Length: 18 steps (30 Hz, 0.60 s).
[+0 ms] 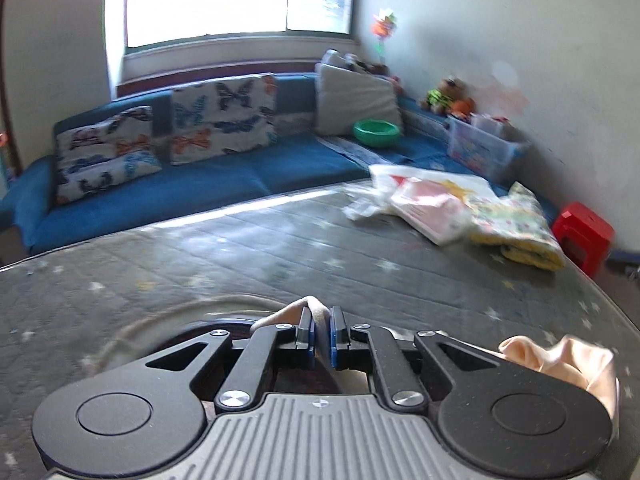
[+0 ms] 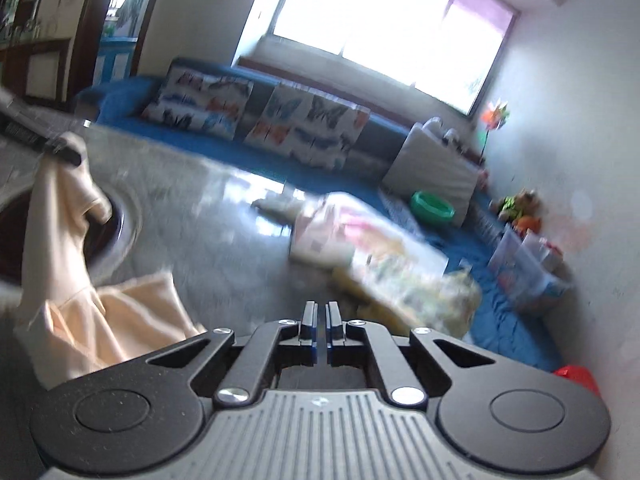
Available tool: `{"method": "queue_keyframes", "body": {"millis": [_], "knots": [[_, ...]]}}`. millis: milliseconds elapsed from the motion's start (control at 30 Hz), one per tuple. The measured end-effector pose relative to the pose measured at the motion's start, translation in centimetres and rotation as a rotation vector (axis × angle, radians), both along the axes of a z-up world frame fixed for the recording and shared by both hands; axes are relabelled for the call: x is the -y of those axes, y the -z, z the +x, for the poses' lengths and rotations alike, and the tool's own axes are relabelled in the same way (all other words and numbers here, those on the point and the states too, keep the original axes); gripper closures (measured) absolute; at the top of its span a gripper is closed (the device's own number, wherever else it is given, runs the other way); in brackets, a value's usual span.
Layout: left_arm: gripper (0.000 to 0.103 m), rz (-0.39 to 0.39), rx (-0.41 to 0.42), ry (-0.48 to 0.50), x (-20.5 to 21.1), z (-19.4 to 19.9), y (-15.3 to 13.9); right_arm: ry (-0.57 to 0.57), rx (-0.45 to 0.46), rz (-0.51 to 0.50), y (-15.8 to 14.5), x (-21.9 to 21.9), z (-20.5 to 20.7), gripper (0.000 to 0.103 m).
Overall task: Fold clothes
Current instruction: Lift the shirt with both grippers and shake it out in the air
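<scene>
The left hand-held gripper [image 1: 320, 330] is clamped on a fold of the pale peach fabric garment [image 2: 80, 300], which hangs beneath it. The right hand-held gripper [image 2: 320, 326], fully closed and empty, sits just right of the garment.

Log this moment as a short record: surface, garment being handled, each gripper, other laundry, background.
surface: grey quilted mat
garment: peach cloth, hanging partly lifted off the mat
left gripper: shut on a fold of the peach cloth
right gripper: shut, nothing visible between its fingers
other laundry: pile of folded clothes at the mat's far side
background: blue sofa, green bowl, red stool
</scene>
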<state>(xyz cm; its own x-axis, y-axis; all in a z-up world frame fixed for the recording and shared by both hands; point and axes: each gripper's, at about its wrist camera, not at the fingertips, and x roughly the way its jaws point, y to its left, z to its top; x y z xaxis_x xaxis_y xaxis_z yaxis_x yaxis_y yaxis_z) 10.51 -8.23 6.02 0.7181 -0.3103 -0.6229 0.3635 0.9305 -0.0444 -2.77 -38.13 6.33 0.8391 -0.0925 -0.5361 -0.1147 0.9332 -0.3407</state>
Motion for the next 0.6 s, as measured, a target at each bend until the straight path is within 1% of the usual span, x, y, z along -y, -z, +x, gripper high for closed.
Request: {"method": "queue_keyframes", "body": {"millis": [67, 133, 167, 233, 300, 333, 467, 500, 533, 567, 600], "knots": [[0.095, -0.004, 0.004, -0.027, -1.5, 0.1, -0.3, 0.005, 0.031, 0.002, -1.2, -0.6, 0.8, 0.100], [0.095, 0.001, 0.011, -0.046, -2.7, -0.1, -0.4, 0.001, 0.020, 0.031, -1.8, -0.9, 1.4, 0.100], [0.095, 0.003, 0.012, -0.054, -3.2, -0.2, -0.4, -0.019, -0.008, 0.060, -1.7, -1.3, 1.8, 0.100], [0.095, 0.007, 0.014, -0.070, -4.3, -0.3, -0.3, -0.048, -0.053, 0.067, -0.5, -2.4, 1.7, 0.097], [0.095, 0.011, 0.009, -0.089, -5.3, -0.4, -0.2, -0.076, -0.106, 0.084, 1.2, -3.7, 1.5, 0.090], [0.095, 0.013, 0.006, -0.097, -5.7, -0.5, 0.0, -0.092, -0.134, 0.101, 2.1, -4.2, 1.3, 0.082], [0.095, 0.030, -0.002, -0.125, -7.7, -1.1, 0.4, -0.183, -0.242, 0.189, 4.9, -6.5, 0.5, 0.075], [0.095, 0.037, -0.003, -0.132, -8.1, -1.3, 0.6, -0.208, -0.247, 0.188, 5.1, -7.2, 0.4, 0.072], [0.095, 0.044, -0.004, -0.139, -8.5, -1.5, 0.8, -0.233, -0.252, 0.186, 5.4, -8.0, 0.4, 0.064], [0.095, 0.047, -0.005, -0.149, -9.0, -1.7, 0.8, -0.258, -0.257, 0.185, 5.7, -8.7, 0.4, 0.061], [0.095, 0.049, -0.007, -0.158, -9.5, -1.9, 0.9, -0.279, -0.267, 0.188, 6.0, -9.4, 0.5, 0.061]]}}
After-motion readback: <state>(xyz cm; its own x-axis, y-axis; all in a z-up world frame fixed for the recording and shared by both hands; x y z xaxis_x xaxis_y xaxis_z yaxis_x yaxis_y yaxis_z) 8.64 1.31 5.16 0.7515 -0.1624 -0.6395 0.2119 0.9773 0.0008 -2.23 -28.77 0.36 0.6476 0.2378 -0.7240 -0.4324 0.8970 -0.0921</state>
